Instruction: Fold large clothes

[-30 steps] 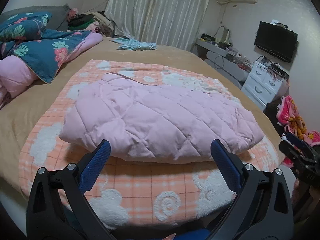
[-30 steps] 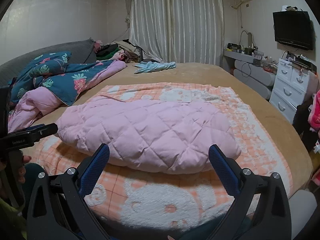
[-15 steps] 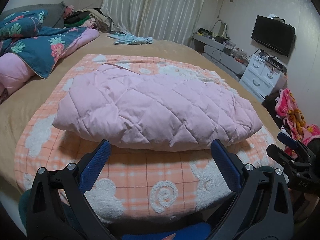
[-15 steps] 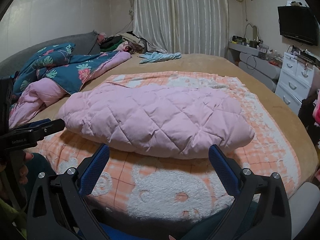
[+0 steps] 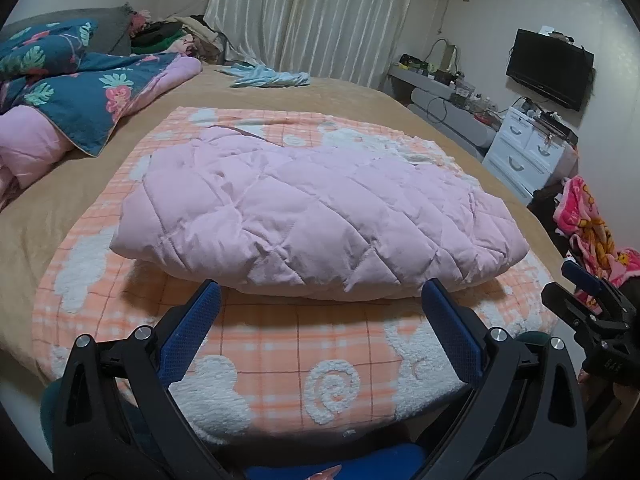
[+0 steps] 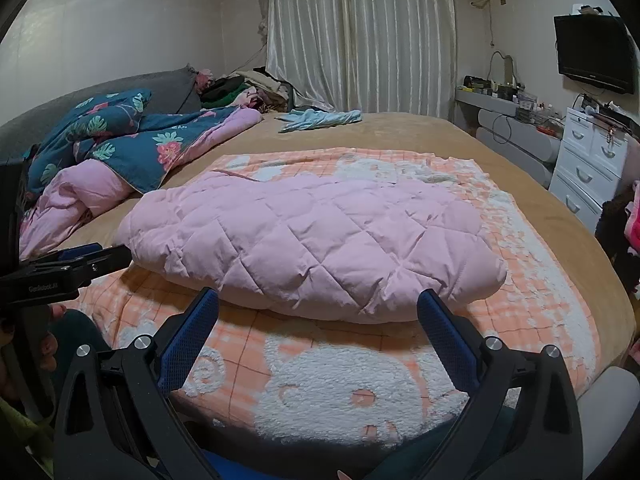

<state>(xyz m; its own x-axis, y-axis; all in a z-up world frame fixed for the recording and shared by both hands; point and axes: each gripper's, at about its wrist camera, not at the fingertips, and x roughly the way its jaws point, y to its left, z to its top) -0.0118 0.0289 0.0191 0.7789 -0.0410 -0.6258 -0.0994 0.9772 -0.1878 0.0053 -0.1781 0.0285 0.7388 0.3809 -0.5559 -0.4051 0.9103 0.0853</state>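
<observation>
A tan bed [image 5: 280,96] fills both views, and an orange checked blanket [image 5: 296,344] with white fluffy shapes lies spread over its near part. At the upper left of each frame a dark blue floral duvet [image 6: 132,140] with a pink lining is bunched up, and a light blue cloth [image 6: 320,118] lies farther back, in front of the pale curtains [image 6: 360,32]. At the right stand a white chest of drawers [image 6: 588,164] and a wall television [image 5: 550,68]; a bright pink patterned cloth [image 5: 588,228] hangs at the right edge of the left wrist view.

The folded pink quilted coat [image 5: 316,216] sits in the middle of the checked blanket, a thick padded bundle with nothing lying on it or in front of it.

The left gripper [image 5: 320,292] has its blue-padded fingers spread wide, just short of the coat's near edge, holding nothing. The right gripper [image 6: 318,298] is likewise wide apart and empty, its tips at the coat's near edge
</observation>
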